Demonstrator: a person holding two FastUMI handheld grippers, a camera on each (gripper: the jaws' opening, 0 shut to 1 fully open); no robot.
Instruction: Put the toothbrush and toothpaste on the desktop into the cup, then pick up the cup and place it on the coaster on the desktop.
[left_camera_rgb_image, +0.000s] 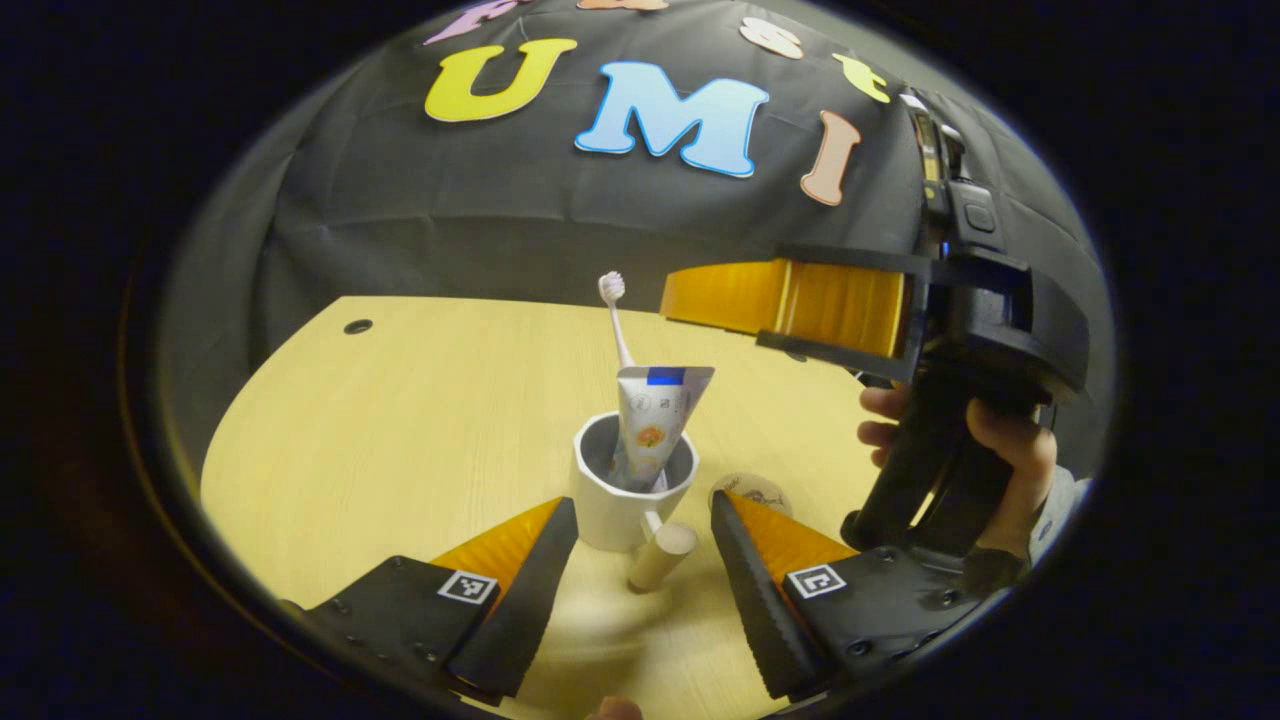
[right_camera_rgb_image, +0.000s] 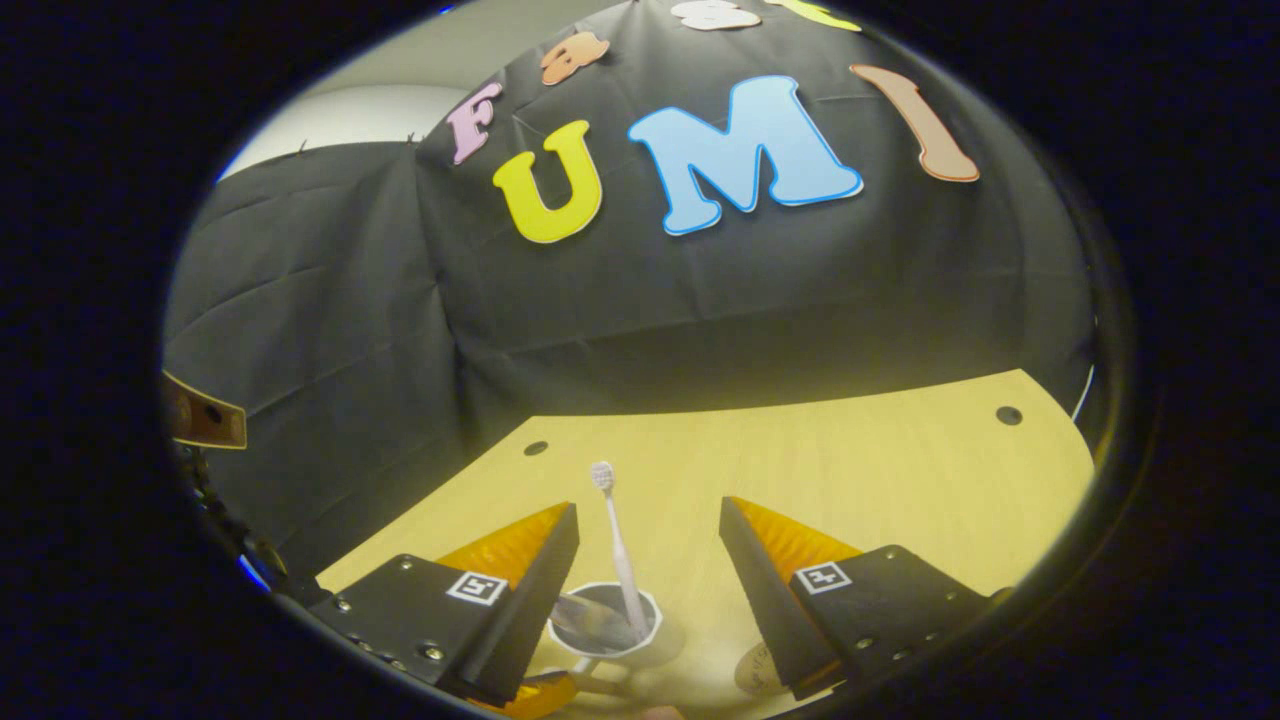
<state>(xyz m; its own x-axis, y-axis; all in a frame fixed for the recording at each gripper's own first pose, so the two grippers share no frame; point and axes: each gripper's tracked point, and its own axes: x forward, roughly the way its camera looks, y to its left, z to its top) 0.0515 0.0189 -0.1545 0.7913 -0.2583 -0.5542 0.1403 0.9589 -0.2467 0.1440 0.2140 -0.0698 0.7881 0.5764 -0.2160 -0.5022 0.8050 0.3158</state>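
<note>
A white cup (left_camera_rgb_image: 634, 490) with a wooden handle (left_camera_rgb_image: 662, 555) stands on the yellow desktop (left_camera_rgb_image: 420, 430). The toothpaste tube (left_camera_rgb_image: 655, 420) and a white toothbrush (left_camera_rgb_image: 612, 300) stand upright inside it. My left gripper (left_camera_rgb_image: 643, 503) is open and low, its fingers on either side of the handle without touching it. A round coaster (left_camera_rgb_image: 752, 492) lies just right of the cup. My right gripper (left_camera_rgb_image: 690, 298), held by a hand (left_camera_rgb_image: 1000, 450), hovers above and to the right. In the right gripper view that gripper (right_camera_rgb_image: 649, 508) is open above the cup (right_camera_rgb_image: 605, 625) and toothbrush (right_camera_rgb_image: 618, 540), with the coaster (right_camera_rgb_image: 755, 670) beside it.
The desktop has small cable holes (left_camera_rgb_image: 357, 326) (right_camera_rgb_image: 1008, 415) near its back edge. Black cloth hangs right behind the desk. Bare wood lies to the left of the cup.
</note>
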